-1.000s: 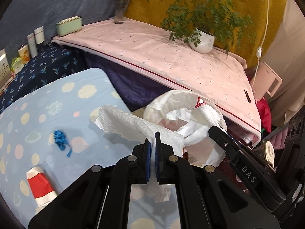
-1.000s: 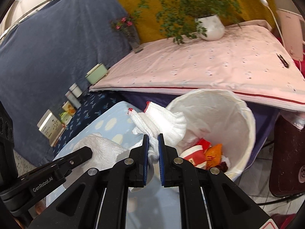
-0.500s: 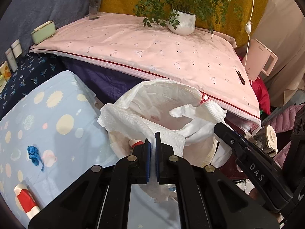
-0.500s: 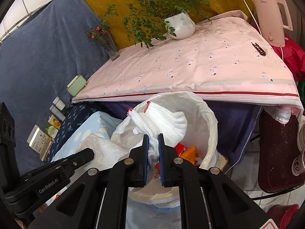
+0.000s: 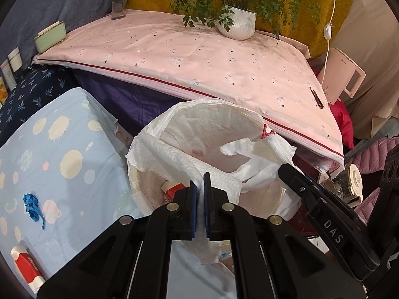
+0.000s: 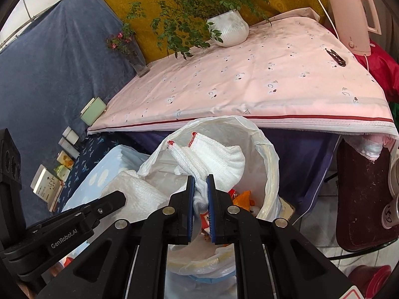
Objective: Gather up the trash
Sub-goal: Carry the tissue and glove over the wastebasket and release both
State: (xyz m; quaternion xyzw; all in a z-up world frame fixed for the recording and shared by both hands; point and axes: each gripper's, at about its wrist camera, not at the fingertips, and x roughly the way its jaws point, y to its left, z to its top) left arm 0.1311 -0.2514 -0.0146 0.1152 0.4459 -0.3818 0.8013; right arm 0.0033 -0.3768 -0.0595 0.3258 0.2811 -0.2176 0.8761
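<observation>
My left gripper (image 5: 200,186) is shut on a white paper towel (image 5: 169,157) and holds it over the rim of the trash bin (image 5: 199,114), which is lined with a white bag. My right gripper (image 6: 200,189) is shut on a white knitted glove with red trim (image 6: 214,159) and holds it above the bin's opening (image 6: 269,154). The glove also shows in the left wrist view (image 5: 274,147), and the towel in the right wrist view (image 6: 134,191). Red and orange wrappers (image 6: 243,196) lie inside the bin.
A blue scrap (image 5: 31,203) and a red-and-white wrapper (image 5: 25,269) lie on the light blue spotted cloth (image 5: 62,149). Behind the bin is a pink-covered table (image 5: 199,59) with a potted plant (image 5: 237,25), vase and green box. A pink kettle (image 6: 354,17) stands at right.
Both grippers have moved forward and right from above the blue cloth to over the bin, each carrying its item. The bin now fills the middle of both views.
</observation>
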